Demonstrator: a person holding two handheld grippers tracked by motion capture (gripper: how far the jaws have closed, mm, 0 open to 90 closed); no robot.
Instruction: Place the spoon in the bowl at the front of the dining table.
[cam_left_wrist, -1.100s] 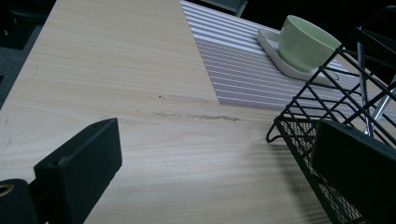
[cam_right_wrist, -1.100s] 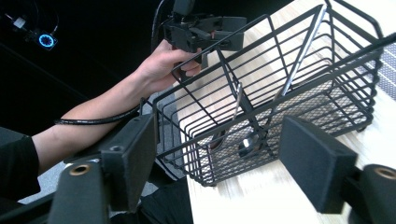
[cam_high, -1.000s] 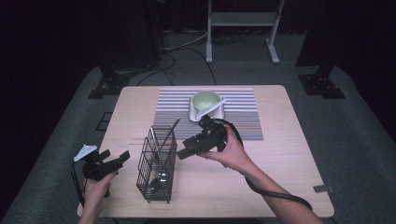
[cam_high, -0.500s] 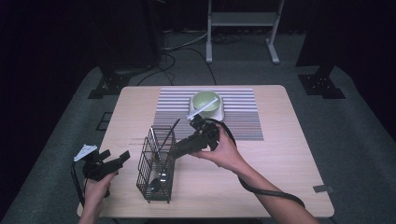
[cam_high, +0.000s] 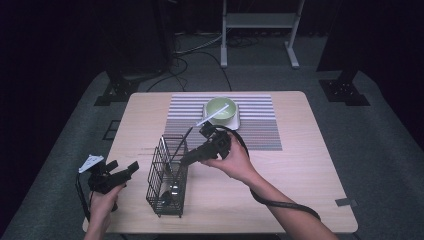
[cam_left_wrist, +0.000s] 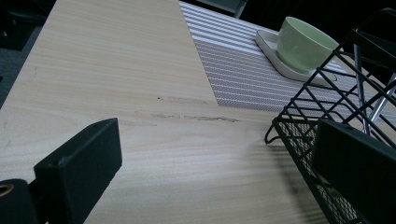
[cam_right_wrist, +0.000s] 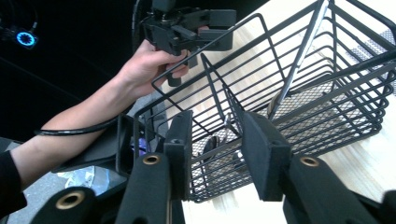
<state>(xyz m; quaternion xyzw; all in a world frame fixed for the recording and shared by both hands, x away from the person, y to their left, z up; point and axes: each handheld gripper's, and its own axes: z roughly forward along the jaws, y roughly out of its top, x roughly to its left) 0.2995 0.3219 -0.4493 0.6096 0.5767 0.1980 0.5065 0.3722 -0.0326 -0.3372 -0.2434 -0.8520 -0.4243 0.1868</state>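
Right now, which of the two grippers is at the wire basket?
The right gripper, held over the top of the wire basket with its jaws apart. The left gripper stays beside the basket, near the table's left edge.

On your table (cam_high: 310, 165), a striped placemat (cam_high: 260, 131) lies at the far middle. A green bowl (cam_high: 220, 107) stands on a white square plate (cam_high: 235, 121) on the mat's far edge, with a pale straw-like stick (cam_high: 212, 115) leaning across the bowl's rim. Beyond the table stands a grey metal stand (cam_high: 260, 22) on the floor.
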